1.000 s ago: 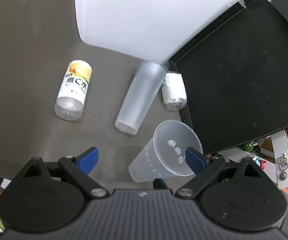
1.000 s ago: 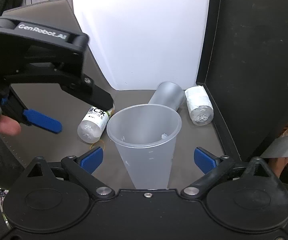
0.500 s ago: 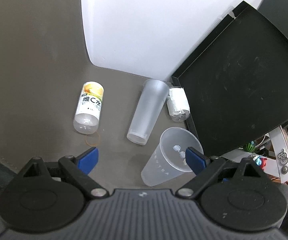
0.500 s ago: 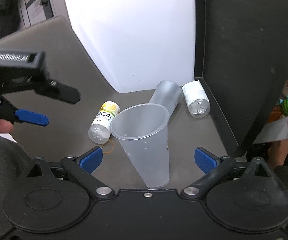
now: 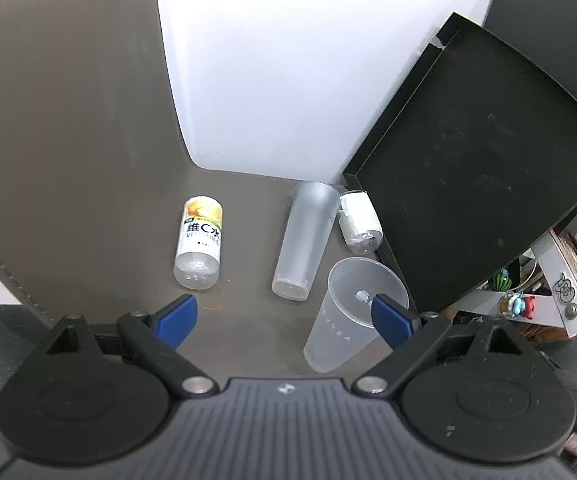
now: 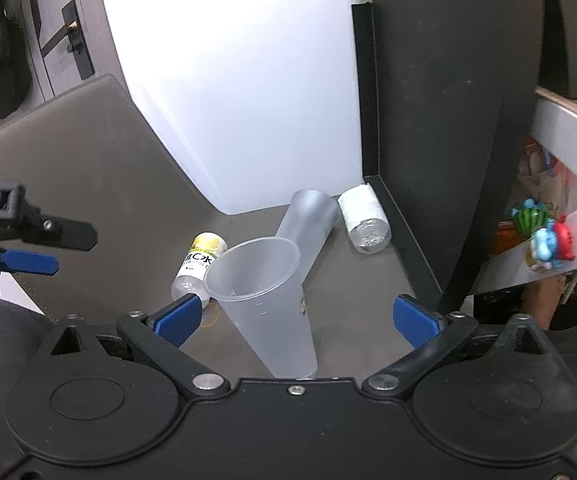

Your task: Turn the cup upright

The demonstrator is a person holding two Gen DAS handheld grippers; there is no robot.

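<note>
A clear plastic cup stands upright on the brown table, mouth up; it also shows in the right wrist view. A frosted tall cup lies on its side behind it, also in the right wrist view. My left gripper is open and empty, raised above and in front of the cups. My right gripper is open and empty, just in front of the upright cup. The left gripper's blue finger shows at the right wrist view's left edge.
A vitamin drink bottle lies on its side at the left, with a rubber band by it. A white-wrapped bottle lies against a black tray standing on the right. A white wall panel is behind.
Both grippers have pulled back and upward from the cups, so the objects look smaller. The clear cup stays upright in the same spot.
</note>
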